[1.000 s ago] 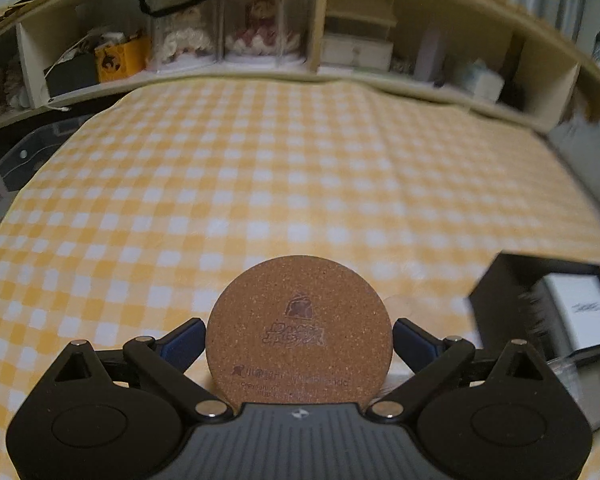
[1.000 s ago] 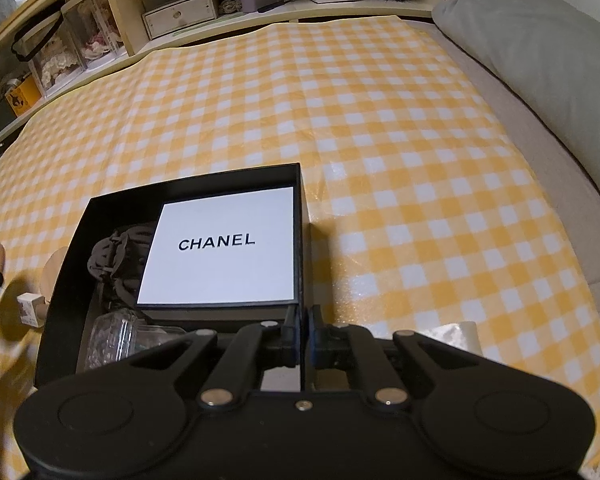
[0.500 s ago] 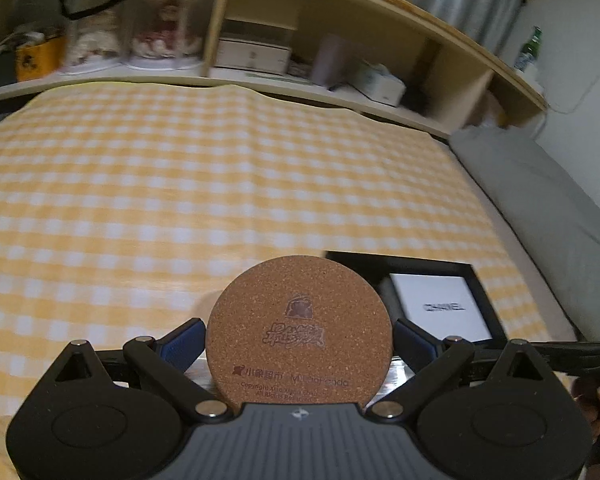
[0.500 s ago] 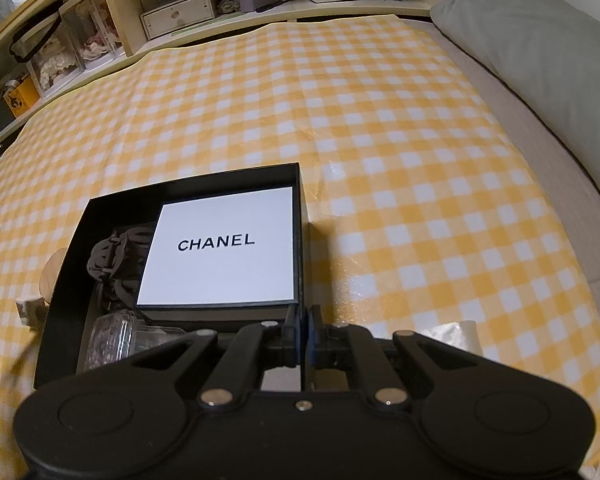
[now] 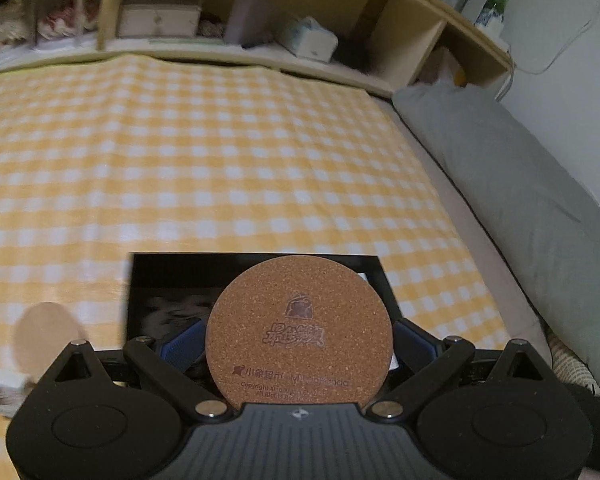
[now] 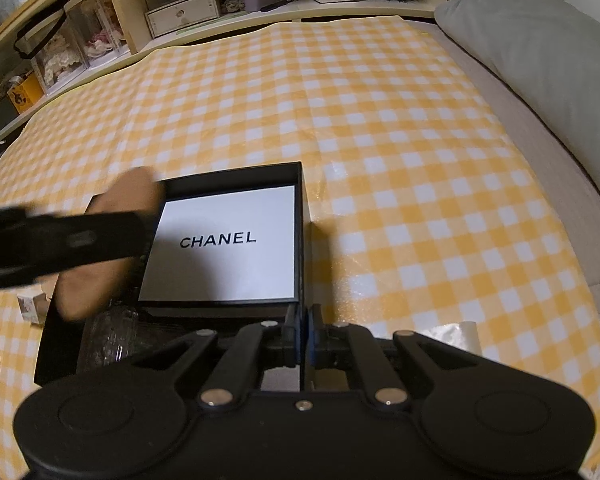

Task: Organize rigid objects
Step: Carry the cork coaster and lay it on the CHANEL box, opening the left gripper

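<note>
The left gripper (image 5: 298, 340) is clamped on a round brown cork coaster (image 5: 298, 330), held upright at the bottom centre of the left wrist view over the open black rectangular box (image 6: 300, 208). In the right wrist view the right gripper (image 6: 303, 338) is pinched shut on the box's near wall at lower centre. A white CHANEL-printed card (image 6: 224, 244) lies inside the box on the yellow-and-white checked cloth (image 6: 380, 120).

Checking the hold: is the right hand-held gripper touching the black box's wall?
Touching: the right wrist view shows the right hand-held gripper pinching the black box wall.
</note>
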Demonstrator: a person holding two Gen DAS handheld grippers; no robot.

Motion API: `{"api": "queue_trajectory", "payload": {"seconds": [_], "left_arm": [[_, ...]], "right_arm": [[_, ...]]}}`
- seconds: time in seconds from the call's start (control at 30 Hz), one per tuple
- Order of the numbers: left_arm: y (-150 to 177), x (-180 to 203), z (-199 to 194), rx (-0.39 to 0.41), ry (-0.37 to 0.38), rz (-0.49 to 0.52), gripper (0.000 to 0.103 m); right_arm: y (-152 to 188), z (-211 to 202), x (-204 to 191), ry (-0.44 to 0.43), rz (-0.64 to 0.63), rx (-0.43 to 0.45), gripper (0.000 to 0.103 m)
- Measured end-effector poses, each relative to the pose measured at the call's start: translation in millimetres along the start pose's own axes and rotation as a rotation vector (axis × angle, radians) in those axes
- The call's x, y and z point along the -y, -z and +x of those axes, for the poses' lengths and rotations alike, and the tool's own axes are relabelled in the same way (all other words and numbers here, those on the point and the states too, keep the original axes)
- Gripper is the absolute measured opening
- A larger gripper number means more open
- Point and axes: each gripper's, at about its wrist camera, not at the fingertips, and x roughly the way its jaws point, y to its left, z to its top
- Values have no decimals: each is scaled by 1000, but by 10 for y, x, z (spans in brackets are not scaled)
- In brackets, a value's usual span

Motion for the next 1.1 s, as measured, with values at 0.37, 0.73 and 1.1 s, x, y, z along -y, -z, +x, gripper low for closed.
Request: {"api": "queue_trajectory", "payload": {"seconds": [0.37,0.73,1.1], "left_arm": [[-44,107,381,-7,-15,3,99],[18,96,417,-51,-22,-14,100],[70,7,190,-50,-38,-23,100]], "right_arm": [[-10,-14,26,-10,16,-2,5],[-10,-19,22,-8,18,-3,5],[-9,-17,22,-10,19,-3,5]]}}
